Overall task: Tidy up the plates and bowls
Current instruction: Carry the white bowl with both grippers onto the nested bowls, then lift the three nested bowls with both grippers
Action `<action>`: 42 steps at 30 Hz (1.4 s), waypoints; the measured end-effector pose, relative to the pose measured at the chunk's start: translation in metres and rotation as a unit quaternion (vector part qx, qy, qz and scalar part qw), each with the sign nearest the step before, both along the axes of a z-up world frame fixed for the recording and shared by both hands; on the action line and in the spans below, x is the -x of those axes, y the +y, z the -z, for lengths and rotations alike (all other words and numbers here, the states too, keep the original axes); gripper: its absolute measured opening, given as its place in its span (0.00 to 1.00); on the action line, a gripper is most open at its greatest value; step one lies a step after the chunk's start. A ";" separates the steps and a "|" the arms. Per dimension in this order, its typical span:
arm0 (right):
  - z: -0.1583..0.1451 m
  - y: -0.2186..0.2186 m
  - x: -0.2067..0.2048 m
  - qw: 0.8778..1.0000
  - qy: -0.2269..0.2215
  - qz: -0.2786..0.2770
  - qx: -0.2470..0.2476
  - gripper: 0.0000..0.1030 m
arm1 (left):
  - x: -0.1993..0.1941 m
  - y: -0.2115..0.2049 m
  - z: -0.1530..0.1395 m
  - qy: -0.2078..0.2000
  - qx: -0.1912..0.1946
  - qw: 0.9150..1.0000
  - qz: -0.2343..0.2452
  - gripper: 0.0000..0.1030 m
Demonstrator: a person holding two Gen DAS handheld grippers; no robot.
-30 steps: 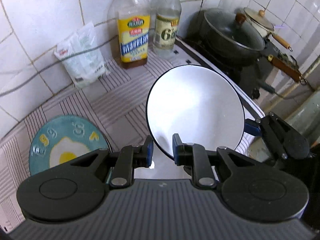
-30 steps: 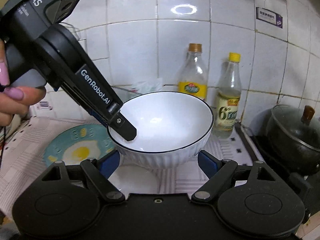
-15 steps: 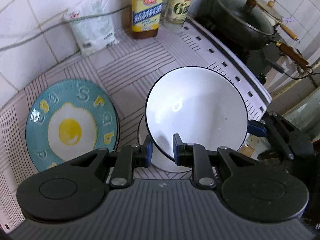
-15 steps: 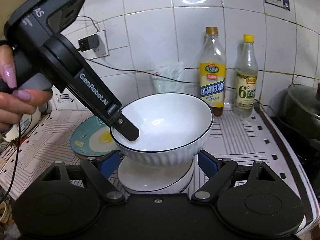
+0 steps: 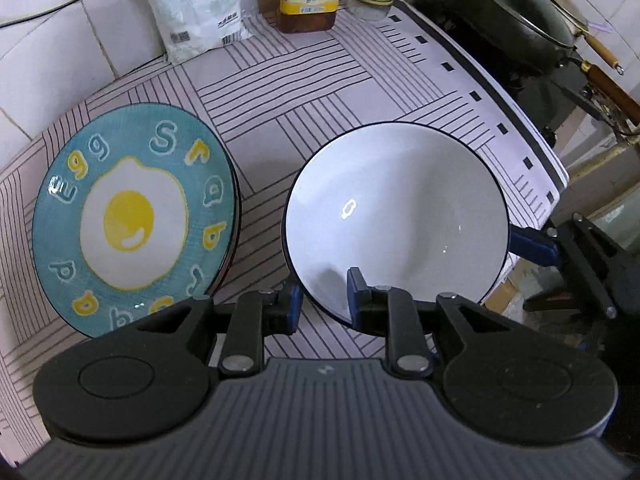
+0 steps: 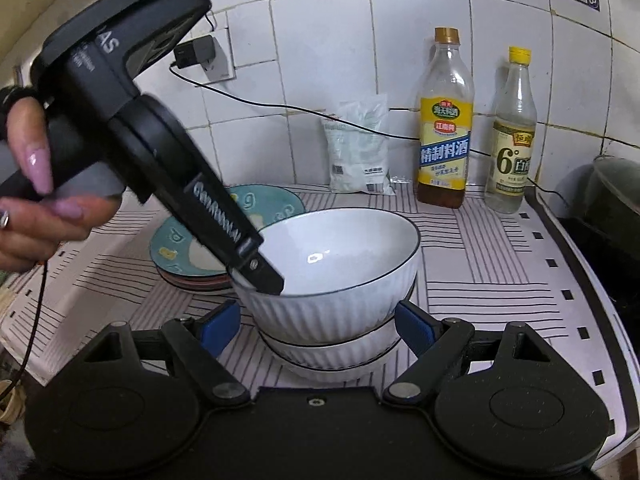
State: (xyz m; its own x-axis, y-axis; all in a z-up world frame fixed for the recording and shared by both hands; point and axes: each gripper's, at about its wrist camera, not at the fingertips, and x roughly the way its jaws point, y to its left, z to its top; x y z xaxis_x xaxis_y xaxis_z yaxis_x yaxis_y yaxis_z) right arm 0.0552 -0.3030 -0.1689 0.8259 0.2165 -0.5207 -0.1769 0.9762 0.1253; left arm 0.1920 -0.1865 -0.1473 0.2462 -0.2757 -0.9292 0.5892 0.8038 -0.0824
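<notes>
My left gripper (image 5: 323, 298) is shut on the near rim of a white bowl with a dark rim (image 5: 400, 216). In the right wrist view this white bowl (image 6: 340, 276) sits nested in a second white bowl (image 6: 340, 354) on the striped mat, with the left gripper (image 6: 256, 270) pinching its left rim. My right gripper (image 6: 318, 322) is open, its blue pads on either side of the stacked bowls without touching them. A teal egg plate (image 5: 132, 216) lies to the left, on top of other plates (image 6: 192, 280).
Two bottles (image 6: 444, 120) (image 6: 512, 132) and a white bag (image 6: 358, 144) stand against the tiled wall. A lidded black pan (image 5: 516, 20) sits on the stove at right. The counter edge (image 6: 600, 320) runs along the right. A cable (image 6: 280, 108) hangs along the wall.
The left gripper has lowered the white bowl down into the second bowl on the mat. The right gripper stayed open around it.
</notes>
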 end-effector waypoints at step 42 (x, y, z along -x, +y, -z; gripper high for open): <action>0.014 -0.013 0.036 0.996 -0.017 0.037 -0.080 0.91 | 0.038 0.076 -0.012 -0.036 0.193 0.977 -0.088 0.55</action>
